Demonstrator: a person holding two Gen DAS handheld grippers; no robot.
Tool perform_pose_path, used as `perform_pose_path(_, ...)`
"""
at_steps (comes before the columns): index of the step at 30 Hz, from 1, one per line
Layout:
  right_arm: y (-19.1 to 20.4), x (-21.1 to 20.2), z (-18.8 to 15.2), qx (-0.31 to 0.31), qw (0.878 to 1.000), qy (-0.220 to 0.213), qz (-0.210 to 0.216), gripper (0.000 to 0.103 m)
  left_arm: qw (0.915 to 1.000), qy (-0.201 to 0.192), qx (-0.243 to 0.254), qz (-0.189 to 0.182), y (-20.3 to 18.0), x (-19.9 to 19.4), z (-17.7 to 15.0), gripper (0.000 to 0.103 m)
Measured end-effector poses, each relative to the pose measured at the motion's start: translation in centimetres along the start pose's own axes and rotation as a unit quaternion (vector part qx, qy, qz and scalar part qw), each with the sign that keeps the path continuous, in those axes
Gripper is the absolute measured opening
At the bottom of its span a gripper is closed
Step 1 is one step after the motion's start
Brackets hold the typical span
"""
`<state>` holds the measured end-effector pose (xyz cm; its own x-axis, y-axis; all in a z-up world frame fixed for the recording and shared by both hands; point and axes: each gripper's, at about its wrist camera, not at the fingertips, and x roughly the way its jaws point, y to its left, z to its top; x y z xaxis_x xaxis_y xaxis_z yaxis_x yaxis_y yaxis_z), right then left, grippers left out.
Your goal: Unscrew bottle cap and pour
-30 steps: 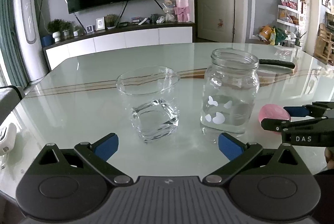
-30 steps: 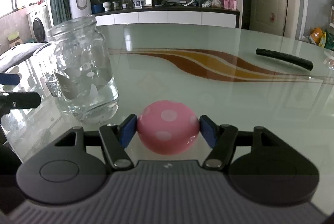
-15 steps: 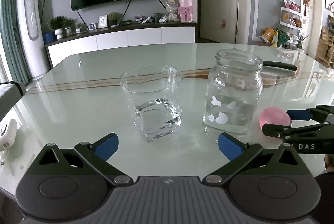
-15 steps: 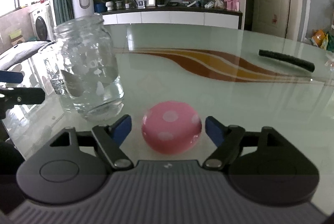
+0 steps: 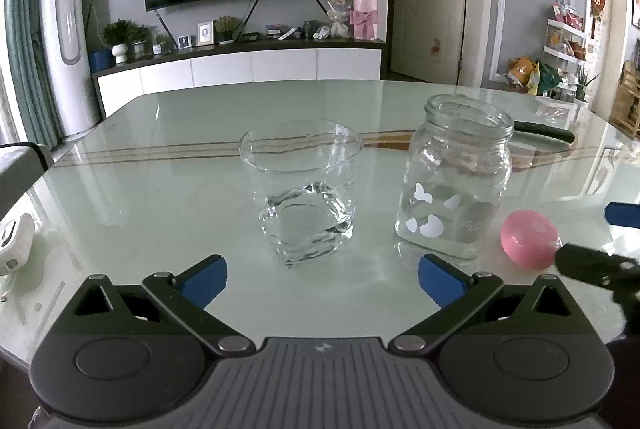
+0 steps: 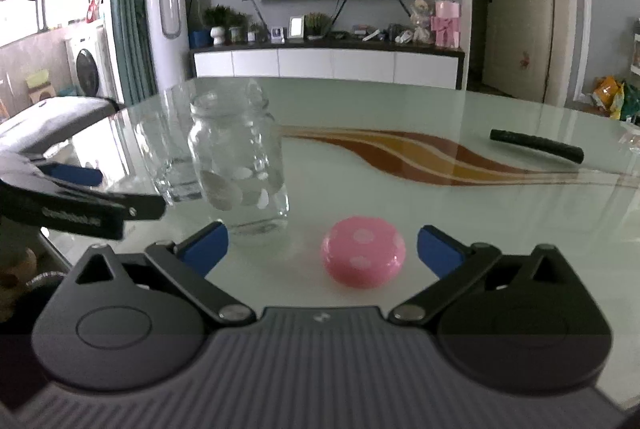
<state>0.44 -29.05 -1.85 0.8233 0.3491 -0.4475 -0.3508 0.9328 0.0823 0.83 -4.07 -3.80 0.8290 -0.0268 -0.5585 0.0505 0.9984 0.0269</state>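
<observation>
The left gripper (image 5: 322,279) stands wide open with nothing between its blue pads (image 5: 204,279), held low over the glass tabletop (image 5: 160,197). Straight ahead of it, slightly toward its left finger, a clear tumbler (image 5: 302,189) stands upright with some water in its thick base. Ahead of its right finger stands the open glass jar (image 5: 456,177), upright, uncapped, printed with white spots and holding a shallow layer of water. The jar and tumbler are near each other but apart. Beyond the right finger and further right, the pink cap (image 5: 528,237) lies on the table just beside the jar, not touching it. A black finger of the other tool reaches in from the right edge, close to the cap.

The right gripper (image 6: 322,251) is also spread wide and grips nothing. The pink cap (image 6: 363,256), dotted white, lies flat on the tabletop (image 6: 440,197) between its blue pads (image 6: 438,253), a clear gap on either side, somewhat nearer the right pad. Ahead of its left finger stands the jar (image 6: 240,157), with the tumbler (image 6: 168,153) partly hidden behind it and further left. The left gripper (image 6: 100,189) comes in from the left edge at jar-base height, its fingers pointing toward the jar. Well ahead and to the right, a black remote control (image 6: 536,145) lies on the table near the brown and gold wave pattern.
</observation>
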Motion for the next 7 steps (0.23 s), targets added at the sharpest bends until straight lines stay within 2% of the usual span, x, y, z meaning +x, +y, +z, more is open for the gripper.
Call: perform_pose_path(7, 0.47, 0.38, -0.03, -0.007, 1.0, -0.002, -0.005, 0.103, 1.0, -0.002, -0.003, 0.003, -0.03, -0.22, -0.13, 0.103)
